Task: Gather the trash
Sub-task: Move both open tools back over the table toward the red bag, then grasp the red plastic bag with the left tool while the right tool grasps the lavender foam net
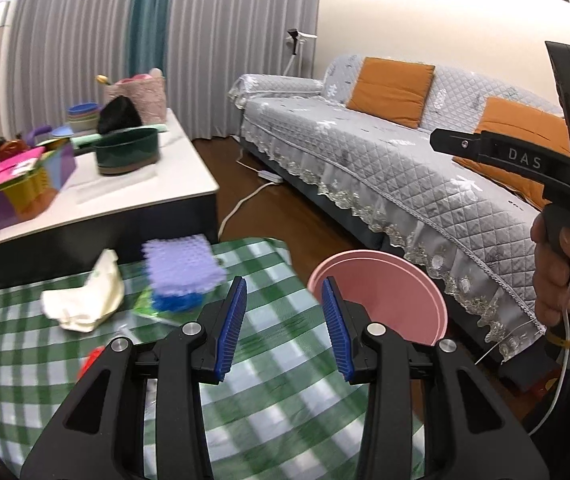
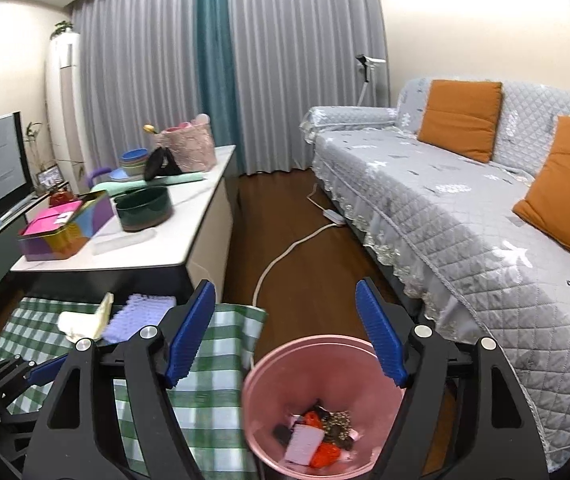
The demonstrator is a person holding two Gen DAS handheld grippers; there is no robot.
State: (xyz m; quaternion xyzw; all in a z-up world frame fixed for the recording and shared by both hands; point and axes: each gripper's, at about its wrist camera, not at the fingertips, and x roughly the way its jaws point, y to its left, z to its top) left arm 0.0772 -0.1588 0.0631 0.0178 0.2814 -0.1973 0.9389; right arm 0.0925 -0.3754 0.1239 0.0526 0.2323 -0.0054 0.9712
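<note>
Ribbed blue pads on black plastic arms fill both wrist views: left gripper [image 1: 283, 322] has its jaws parted with nothing between them, above a green-and-white checked cloth [image 1: 269, 392]; right gripper [image 2: 285, 332] is spread wide and empty, over a round pink plastic bin [image 2: 269, 412] standing on the floor beside the cloth's edge. Trash [image 2: 317, 436] sits at the bin's bottom: orange crumpled bits, a pale flat card, dark scraps. On the cloth lie a crumpled cream wrapper [image 1: 85, 300], a knobbly lilac sponge [image 1: 183, 266] over something blue, and a red scrap [image 1: 93, 360] partly hidden. Beyond: white tabletop [image 1: 173, 184] with a dark green round pot [image 1: 127, 156], and a quilted grey sofa [image 1: 385, 168] with orange cushions.
</note>
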